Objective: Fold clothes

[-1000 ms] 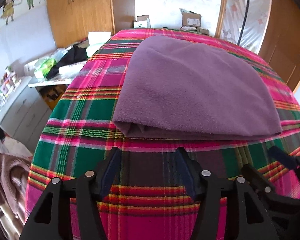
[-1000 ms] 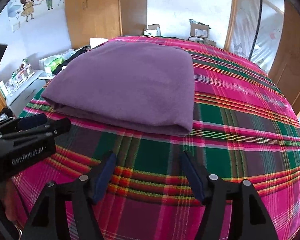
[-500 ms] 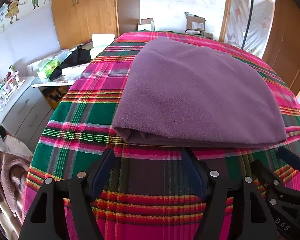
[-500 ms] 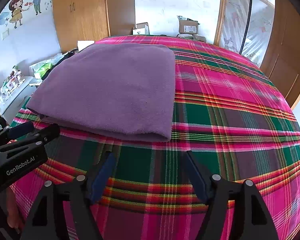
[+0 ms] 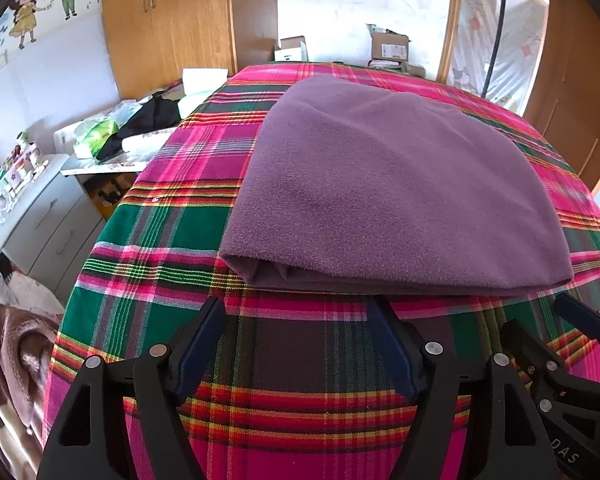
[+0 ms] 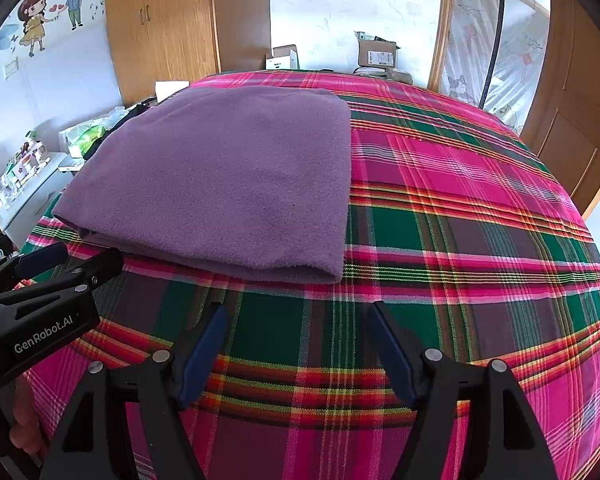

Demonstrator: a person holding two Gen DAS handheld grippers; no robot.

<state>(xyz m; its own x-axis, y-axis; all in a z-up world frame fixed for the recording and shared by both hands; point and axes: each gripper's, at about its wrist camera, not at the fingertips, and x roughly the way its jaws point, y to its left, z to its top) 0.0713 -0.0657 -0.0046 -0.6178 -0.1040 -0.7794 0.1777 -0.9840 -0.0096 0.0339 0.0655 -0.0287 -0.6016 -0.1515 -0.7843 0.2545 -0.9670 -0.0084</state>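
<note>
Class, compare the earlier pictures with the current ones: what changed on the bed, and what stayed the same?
The left gripper has just opened its jaws wider, with nothing between them. The right gripper stays open and empty. The folded purple fleece lies unmoved on the plaid bedspread, untouched.

Readable: "GenRobot.AI" in white on the black body of the left gripper (image 6: 70, 258), at the right wrist view's left edge. "DAS" on the right gripper (image 5: 548, 322), bottom right corner of the left wrist view.

Folded purple fleece garment (image 5: 396, 196) flat on the pink-and-green plaid bedcover (image 5: 172, 248), left gripper (image 5: 296, 312) just short of its near edge, jaws wide and empty, right gripper (image 5: 568, 336) beside, near the fleece's corner
</note>
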